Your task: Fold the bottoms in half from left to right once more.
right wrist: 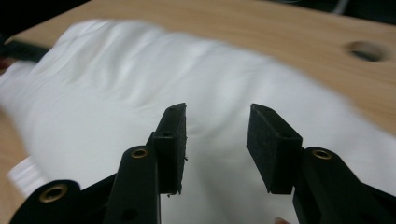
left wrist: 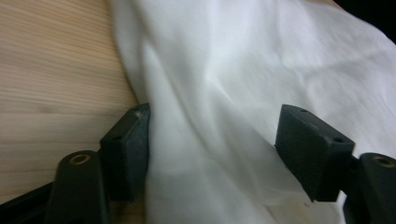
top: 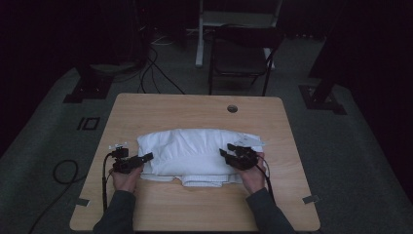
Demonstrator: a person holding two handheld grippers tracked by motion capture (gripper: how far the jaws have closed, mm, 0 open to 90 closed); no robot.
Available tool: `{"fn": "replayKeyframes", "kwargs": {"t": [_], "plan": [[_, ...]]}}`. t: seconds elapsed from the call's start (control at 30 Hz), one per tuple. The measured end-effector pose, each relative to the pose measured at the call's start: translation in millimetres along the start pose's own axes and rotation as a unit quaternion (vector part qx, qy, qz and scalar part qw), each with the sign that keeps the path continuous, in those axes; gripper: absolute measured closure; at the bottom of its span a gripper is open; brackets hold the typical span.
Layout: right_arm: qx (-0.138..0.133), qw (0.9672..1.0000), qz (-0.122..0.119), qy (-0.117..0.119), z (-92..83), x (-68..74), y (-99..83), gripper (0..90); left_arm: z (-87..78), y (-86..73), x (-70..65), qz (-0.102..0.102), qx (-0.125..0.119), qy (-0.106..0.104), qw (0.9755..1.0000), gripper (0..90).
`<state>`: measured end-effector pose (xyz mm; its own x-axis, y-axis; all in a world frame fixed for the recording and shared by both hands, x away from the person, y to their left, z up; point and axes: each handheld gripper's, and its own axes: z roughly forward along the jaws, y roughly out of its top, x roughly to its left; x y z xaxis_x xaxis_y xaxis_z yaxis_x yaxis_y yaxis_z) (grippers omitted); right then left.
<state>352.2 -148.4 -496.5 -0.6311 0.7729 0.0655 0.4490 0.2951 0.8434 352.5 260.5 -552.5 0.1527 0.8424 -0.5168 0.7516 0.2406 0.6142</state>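
White cloth (top: 195, 151), near edge blurred

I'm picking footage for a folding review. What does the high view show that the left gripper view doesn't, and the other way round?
High view alone: the whole folded white garment on the table, the cable hole, both hands, the right gripper at the cloth's right end, and a chair beyond. Left gripper view alone: close up, the jaws stand wide apart with cloth lying between them, pads not pressing on it. Both share the white garment, the wooden tabletop and the left gripper.
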Motion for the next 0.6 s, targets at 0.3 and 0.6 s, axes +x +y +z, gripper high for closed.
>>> {"fn": "replayKeyframes", "kwargs": {"t": [0.3, 0.6], "plan": [[0.036, 0.9992, -0.018, 0.002, 26.4, 14.4, -10.9, 56.5, 11.3, -3.2, -3.2, 0.002, 0.025, -0.025, 0.9994, 67.5], [0.049, 0.9985, -0.024, -0.001, 35.2, 14.2, -18.6, 56.3, 1.1, 4.5, -6.0, -0.001, -0.006, -0.039, 0.9992, 84.5]]}}
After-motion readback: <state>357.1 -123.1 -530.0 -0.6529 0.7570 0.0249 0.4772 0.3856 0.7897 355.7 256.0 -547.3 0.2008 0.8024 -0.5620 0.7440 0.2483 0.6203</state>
